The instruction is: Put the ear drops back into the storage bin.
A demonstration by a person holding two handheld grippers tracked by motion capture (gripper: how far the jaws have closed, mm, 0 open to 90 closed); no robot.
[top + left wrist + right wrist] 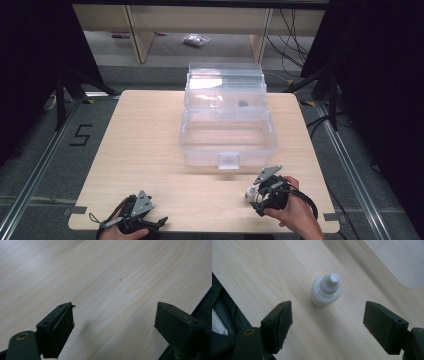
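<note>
A small white dropper bottle (326, 290) stands upright on the wooden table (150, 150), also seen as a white spot (249, 194) beside my right gripper (260, 197). In the right gripper view the right gripper (328, 320) is open, its jaws wide apart just short of the bottle, not touching it. My left gripper (150, 220) rests near the table's front left edge. The left gripper (115, 322) is open over bare wood with nothing between its jaws. A clear plastic box (227, 142) with its lid raised sits mid-table, farther back.
A small dark object (243, 104) lies in the box's upper tray. The table's front edge is close to both hands. Beyond the table are shelf legs, cables and a plastic bag (196, 40) on the floor.
</note>
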